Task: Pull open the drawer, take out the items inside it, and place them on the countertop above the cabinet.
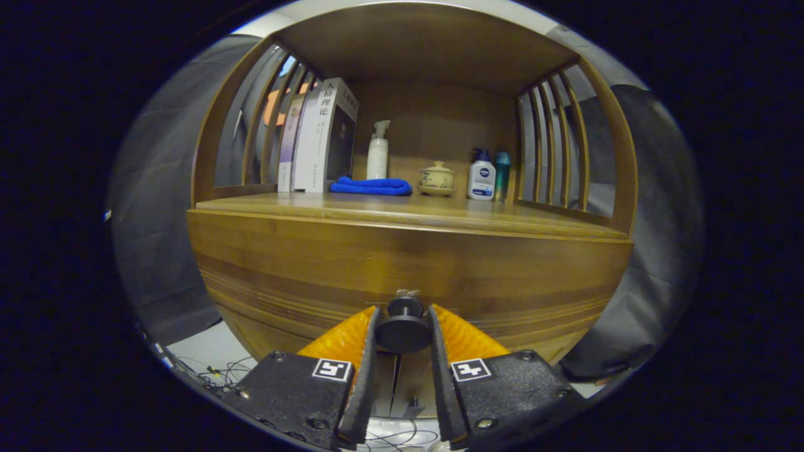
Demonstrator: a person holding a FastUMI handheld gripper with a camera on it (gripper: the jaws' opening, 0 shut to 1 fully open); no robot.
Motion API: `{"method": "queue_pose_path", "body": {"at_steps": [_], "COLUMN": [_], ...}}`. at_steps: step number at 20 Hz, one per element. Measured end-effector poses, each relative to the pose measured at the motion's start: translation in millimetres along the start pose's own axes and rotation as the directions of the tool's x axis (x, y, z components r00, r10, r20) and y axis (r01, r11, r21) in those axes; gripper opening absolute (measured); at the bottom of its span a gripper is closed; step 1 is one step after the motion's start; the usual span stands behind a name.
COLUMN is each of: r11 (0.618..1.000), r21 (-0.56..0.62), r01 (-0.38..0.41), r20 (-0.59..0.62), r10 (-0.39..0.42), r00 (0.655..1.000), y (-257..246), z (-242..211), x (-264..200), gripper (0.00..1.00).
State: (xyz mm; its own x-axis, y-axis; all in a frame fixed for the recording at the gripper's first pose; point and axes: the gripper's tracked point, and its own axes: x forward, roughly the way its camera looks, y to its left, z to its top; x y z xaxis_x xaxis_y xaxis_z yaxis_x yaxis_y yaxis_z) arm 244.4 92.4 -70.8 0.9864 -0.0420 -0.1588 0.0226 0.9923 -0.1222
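My tongs (pixel 403 326) are closed on the round dark knob (pixel 403 329) of the drawer (pixel 402 270), one finger pressing on its left side and the other on its right, so the knob sits squarely between the fingertips. The drawer front, a wide panel of banded brown wood, stands just beyond the fingers and appears flush with the cabinet, not drawn out; its contents cannot be seen. Directly above the drawer lies the wooden desk (pixel 440 216), an open niche with slatted side panels to left and right. At the far left of the desk, upright books (pixel 323 135) lean against the slats. Right of the books, a folded blue cloth (pixel 372 186) lies flat, and behind it stands a white spray bottle (pixel 377 152). Near the middle rests a small lidded ceramic cup (pixel 437 177) on a saucer. Farther right stand a white pump bottle (pixel 482 174) and, just beside it, a teal bottle (pixel 502 173). Loose cables (pixel 217 373) lie on the pale floor near the cabinet's lower left.
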Motion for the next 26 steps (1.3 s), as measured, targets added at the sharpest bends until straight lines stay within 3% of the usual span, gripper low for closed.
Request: {"method": "queue_pose_path", "body": {"at_steps": [10, 26], "r11": [1.0, 0.998], "r21": [-0.004, 0.042], "r01": [-0.021, -0.043], "r20": [0.01, -0.017], "r10": [0.021, 0.044], "r00": [1.0, 0.999], "y": [0, -1], "z": [-7, -48], "x": [-28, -148], "gripper": [0.35, 0.35]}}
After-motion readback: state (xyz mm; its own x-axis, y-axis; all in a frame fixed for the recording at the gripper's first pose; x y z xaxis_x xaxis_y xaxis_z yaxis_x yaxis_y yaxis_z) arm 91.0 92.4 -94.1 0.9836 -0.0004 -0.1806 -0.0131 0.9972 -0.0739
